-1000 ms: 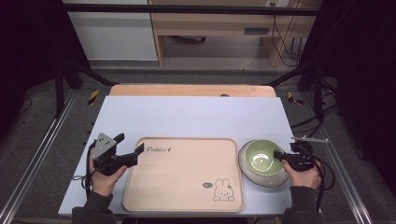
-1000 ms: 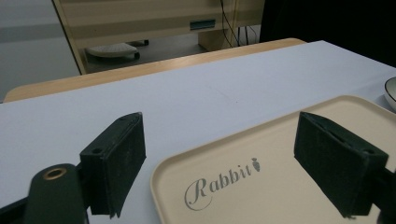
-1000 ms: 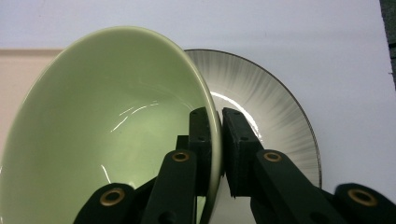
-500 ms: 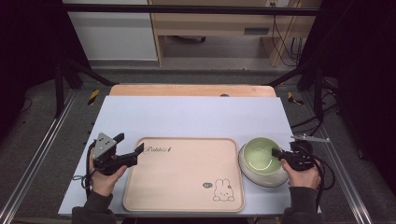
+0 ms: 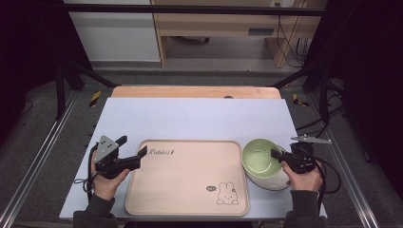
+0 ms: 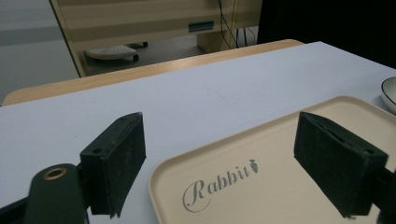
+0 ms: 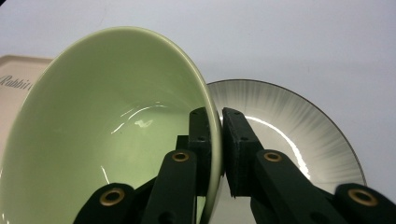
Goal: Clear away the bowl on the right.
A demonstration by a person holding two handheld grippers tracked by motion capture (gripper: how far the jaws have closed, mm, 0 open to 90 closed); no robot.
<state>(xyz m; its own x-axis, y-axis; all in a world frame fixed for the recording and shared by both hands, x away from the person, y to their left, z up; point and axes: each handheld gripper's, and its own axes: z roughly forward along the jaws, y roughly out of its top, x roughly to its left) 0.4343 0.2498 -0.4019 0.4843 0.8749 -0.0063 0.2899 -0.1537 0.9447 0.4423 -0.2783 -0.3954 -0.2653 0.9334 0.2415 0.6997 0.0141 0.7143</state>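
We see the right gripper (image 7: 215, 140) pinching the rim of a green bowl (image 7: 107, 130), with one jaw inside the bowl and one jaw outside. The bowl is tipped up on its side in the right gripper view, and a white plate (image 7: 299, 135) with a dark rim lies under it. In the high view the green bowl (image 5: 260, 159) sits near the front right corner of the tabletop (image 5: 199, 118), just beside the right edge of a big tan tray (image 5: 190, 178). The right gripper (image 5: 278, 156) holds the bowl on its right side. We see the left gripper (image 5: 132, 151) by the left edge of the tray, and its jaws stand wide apart with nothing between them. In the left gripper view, one jaw is over the bare tabletop (image 6: 187, 98) and the other jaw is over the tray (image 6: 280, 186), above the word "Rabbit". The tray has a small bunny picture near its front right corner. The tray lies flat along the front edge of the tabletop.
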